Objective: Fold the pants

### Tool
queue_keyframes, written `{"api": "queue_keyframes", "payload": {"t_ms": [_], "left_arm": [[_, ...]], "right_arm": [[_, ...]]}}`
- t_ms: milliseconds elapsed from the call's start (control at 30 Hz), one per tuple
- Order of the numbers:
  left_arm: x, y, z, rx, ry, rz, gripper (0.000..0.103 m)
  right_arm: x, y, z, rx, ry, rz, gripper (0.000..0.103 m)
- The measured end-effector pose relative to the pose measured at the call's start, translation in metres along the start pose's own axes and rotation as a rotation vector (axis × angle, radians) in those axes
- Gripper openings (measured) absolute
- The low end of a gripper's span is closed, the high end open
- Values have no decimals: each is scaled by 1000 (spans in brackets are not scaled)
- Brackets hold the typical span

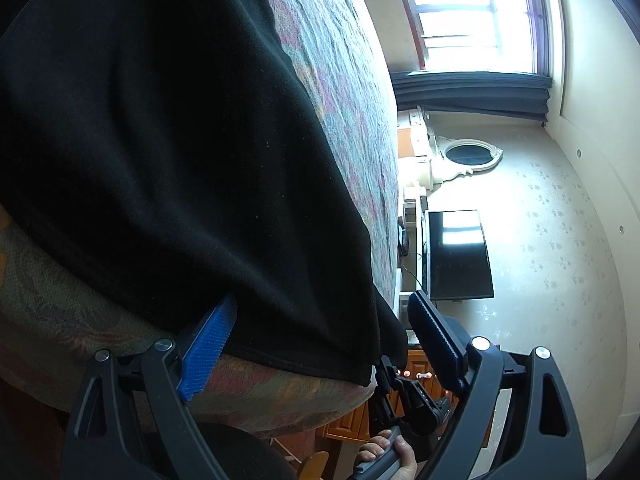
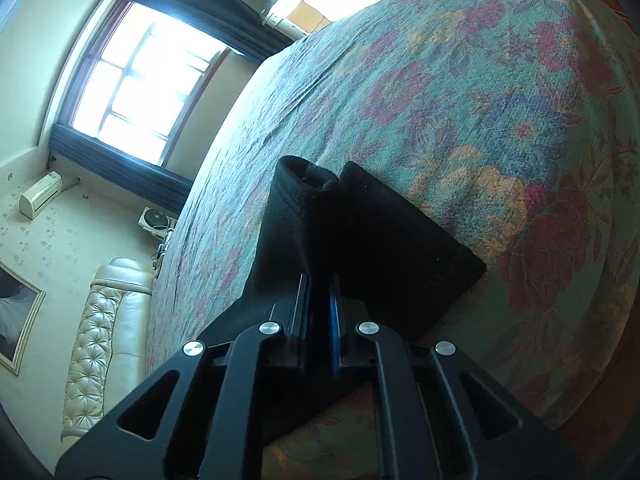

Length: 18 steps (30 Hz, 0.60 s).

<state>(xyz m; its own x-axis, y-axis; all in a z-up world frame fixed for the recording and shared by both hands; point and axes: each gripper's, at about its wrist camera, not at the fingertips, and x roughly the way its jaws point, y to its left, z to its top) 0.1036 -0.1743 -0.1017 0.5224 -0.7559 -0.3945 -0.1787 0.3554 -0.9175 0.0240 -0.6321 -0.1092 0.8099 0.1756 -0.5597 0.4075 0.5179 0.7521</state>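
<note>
Right gripper (image 2: 320, 300): jaws pinched tight on a fold of the pants (image 2: 372, 240), black cloth bunched up between the blue pads.
Left gripper (image 1: 320, 340): jaws spread wide, gripping nothing; one blue finger (image 1: 208, 348) lies tucked at the hem of the pants (image 1: 160, 140), the other finger (image 1: 436, 344) stands free in the air past the edge of the bed.
Hand (image 1: 384, 456): wrapped round the other gripper's handle, seen low down between the left jaws.
Pants: black, spread on the bed (image 2: 460, 100); at the right gripper a hemmed end stands up in a rounded fold, the rest lies flat on the spread.
Bed: floral cover in teal, red and yellow, pants near its close edge.
Room: bright window (image 2: 140, 80) with dark curtain (image 1: 472, 96), TV (image 1: 460, 256) and round mirror (image 1: 470, 154) on the far wall, cream tufted headboard (image 2: 108, 332), air conditioner (image 2: 40, 194) high on the wall.
</note>
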Motion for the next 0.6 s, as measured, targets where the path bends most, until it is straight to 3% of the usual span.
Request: {"api": "queue_keyframes", "payload": {"t_ms": [267, 333, 400, 433, 467, 600], "left_arm": [[3, -6, 10, 0, -74, 33, 86], [5, -7, 12, -6, -73, 54, 76], [9, -5, 13, -5, -50, 79, 40], [10, 0, 15, -18, -38, 87, 28], [12, 5, 16, -32, -23, 103, 8], [10, 10, 14, -25, -9, 95, 6]], "right_arm": [[2, -6, -3, 14, 9, 12, 8], [3, -9, -5, 19, 11, 12, 8], [3, -14, -7, 26, 12, 11, 8], [4, -16, -8, 31, 14, 13, 8], [4, -17, -9, 33, 16, 14, 8], [2, -20, -11, 32, 9, 22, 7]]}}
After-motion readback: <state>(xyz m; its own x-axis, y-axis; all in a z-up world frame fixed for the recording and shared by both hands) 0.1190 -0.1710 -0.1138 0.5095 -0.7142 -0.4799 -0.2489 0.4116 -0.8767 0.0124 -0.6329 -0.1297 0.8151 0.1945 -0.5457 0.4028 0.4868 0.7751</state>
